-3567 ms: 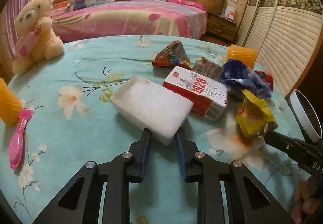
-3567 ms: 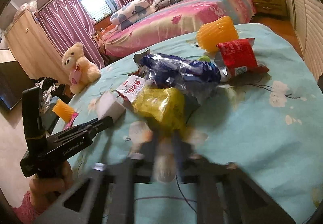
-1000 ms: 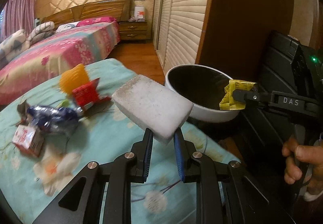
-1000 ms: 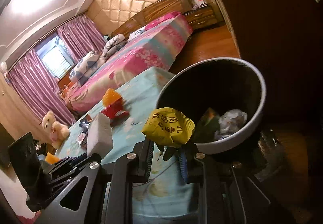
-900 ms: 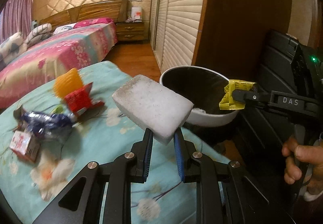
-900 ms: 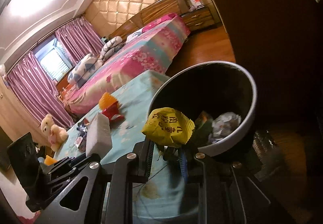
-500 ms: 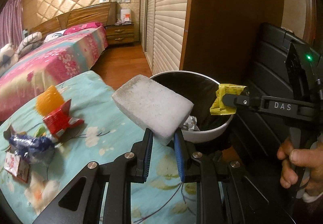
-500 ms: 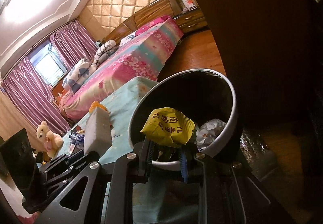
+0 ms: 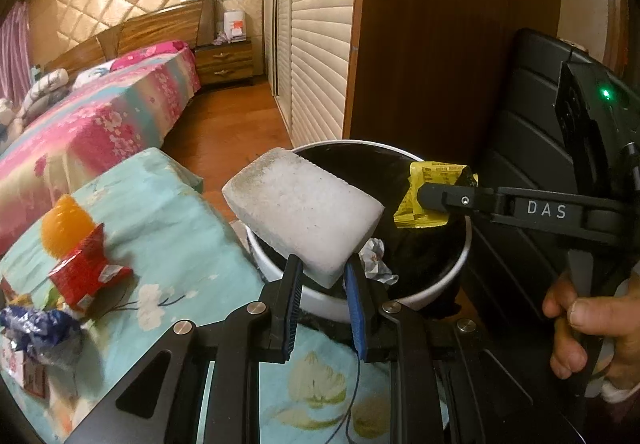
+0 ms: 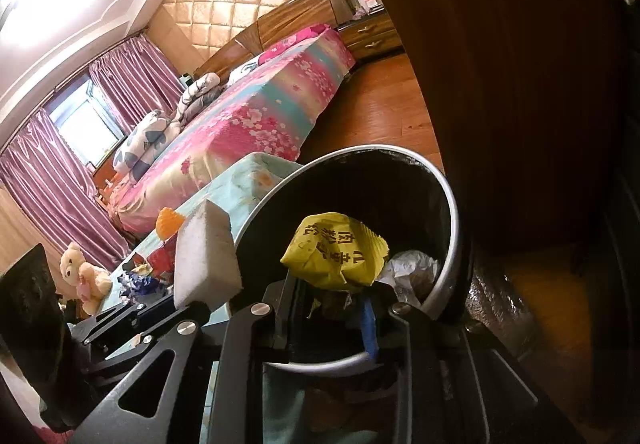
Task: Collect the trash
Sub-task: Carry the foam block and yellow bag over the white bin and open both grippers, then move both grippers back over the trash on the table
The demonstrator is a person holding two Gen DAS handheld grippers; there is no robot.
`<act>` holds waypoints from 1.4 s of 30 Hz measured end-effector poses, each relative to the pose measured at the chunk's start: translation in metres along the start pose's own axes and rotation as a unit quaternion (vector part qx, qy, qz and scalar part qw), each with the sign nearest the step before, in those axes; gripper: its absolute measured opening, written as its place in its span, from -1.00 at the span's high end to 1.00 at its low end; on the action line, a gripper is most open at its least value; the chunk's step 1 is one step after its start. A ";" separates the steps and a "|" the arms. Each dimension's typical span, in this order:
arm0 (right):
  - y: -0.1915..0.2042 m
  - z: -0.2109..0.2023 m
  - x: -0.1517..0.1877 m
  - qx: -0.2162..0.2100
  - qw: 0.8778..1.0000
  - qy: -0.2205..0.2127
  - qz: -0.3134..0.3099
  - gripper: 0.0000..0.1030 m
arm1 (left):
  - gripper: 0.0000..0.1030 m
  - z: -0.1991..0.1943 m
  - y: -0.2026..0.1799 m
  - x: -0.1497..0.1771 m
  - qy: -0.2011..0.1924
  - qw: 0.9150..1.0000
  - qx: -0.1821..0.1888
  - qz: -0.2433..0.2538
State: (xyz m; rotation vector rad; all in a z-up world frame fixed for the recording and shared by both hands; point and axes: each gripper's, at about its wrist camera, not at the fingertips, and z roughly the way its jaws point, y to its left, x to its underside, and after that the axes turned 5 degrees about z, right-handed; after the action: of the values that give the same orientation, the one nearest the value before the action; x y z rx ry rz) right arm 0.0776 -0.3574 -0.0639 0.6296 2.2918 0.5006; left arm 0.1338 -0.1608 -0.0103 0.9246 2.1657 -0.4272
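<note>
Trash bin, white-rimmed with a dark interior, stands beside the teal floral table. Left gripper clamps a white foam block over the near rim. Right gripper, its jaws just widened, has a yellow wrapper between them above the bin. Left wrist view alone shows "DAS" on the right tool, a hand and a red packet; right wrist view alone shows the wrapper's Chinese print and a distant teddy bear.
</note>
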 end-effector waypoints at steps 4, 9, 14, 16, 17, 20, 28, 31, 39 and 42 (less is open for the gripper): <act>-0.003 0.003 -0.005 0.005 1.000 0.004 0.000 0.49 | 0.60 0.010 0.002 -0.008 0.006 1.000 0.008 -0.005; -0.007 0.008 -0.010 0.007 1.000 0.007 0.003 0.45 | 0.57 0.019 0.001 -0.014 0.010 1.000 0.009 -0.002; -0.011 0.011 -0.013 0.015 1.000 0.009 0.013 0.07 | 0.35 0.021 0.001 -0.012 0.009 1.000 0.000 -0.007; -0.012 0.009 -0.013 0.018 1.000 0.006 0.018 -0.12 | 0.20 0.020 0.001 -0.010 0.009 1.000 -0.002 -0.011; -0.012 0.008 -0.014 0.019 1.000 0.004 0.019 -0.27 | 0.17 0.018 0.001 -0.008 0.007 1.000 -0.003 -0.013; -0.011 0.004 -0.013 0.017 1.000 -0.002 0.021 -0.39 | 0.11 0.012 0.002 -0.002 0.005 1.000 -0.005 -0.018; 0.005 -0.003 -0.001 0.005 1.000 -0.012 0.016 -0.73 | -0.10 -0.013 0.017 0.030 0.009 0.998 -0.015 -0.061; 0.014 -0.004 0.008 0.000 1.000 -0.013 0.011 -0.74 | -0.10 -0.024 0.026 0.043 0.011 0.996 -0.021 -0.080; 0.045 -0.007 0.027 -0.015 1.000 -0.017 -0.014 -0.76 | -0.12 -0.065 0.057 0.077 0.006 0.989 -0.061 -0.133; 0.061 -0.002 0.035 -0.027 0.999 -0.010 -0.029 -0.76 | -0.12 -0.080 0.069 0.089 0.005 0.985 -0.079 -0.154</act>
State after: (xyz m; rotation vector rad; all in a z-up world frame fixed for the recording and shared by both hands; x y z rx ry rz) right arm 0.0719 -0.2888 -0.0491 0.5365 2.2637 0.5254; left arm 0.1016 -0.0270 -0.0231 0.5066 2.3211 -0.3898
